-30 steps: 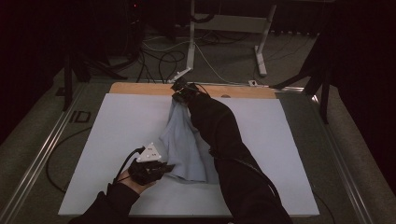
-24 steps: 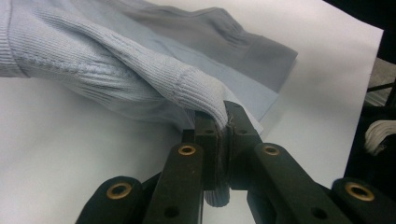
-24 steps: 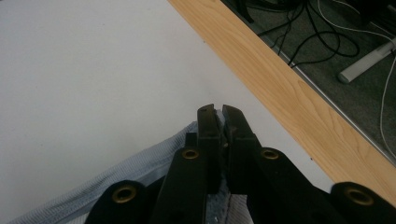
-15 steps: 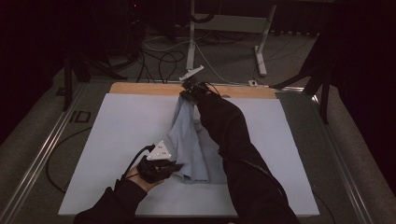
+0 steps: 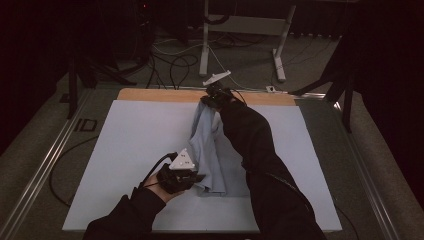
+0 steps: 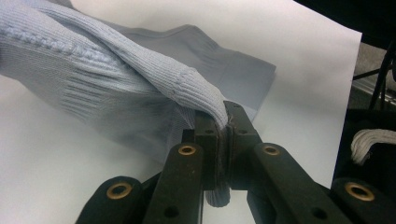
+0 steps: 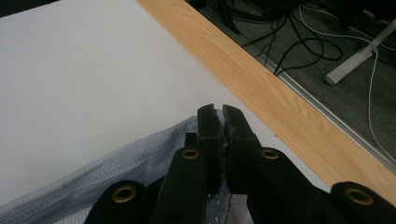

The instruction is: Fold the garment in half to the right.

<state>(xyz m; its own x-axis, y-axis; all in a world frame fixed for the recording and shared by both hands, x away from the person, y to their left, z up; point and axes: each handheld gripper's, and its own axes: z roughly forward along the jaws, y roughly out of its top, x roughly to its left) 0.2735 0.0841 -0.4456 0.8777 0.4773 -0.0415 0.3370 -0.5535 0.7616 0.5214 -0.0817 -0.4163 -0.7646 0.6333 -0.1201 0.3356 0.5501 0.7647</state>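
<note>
The light-blue sweater point(image 5: 215, 150) lies stretched near-to-far across the middle of the white bench point(image 5: 125, 140). The left gripper point(image 5: 192, 178) is clamped on the sweater's near edge, with knit pinched between its jaws; the right gripper point(image 5: 212, 95) is clamped on the far edge, close to the wooden strip point(image 5: 160, 95). The step in hand appears to be folding or straightening. The next move calls for equal tension at both ends and an even lay-down.

The left gripper point(image 5: 192, 179) sits near with fingers clamped; the right gripper point(image 5: 212, 97) reaches far, fingers likewise clamped.
</note>
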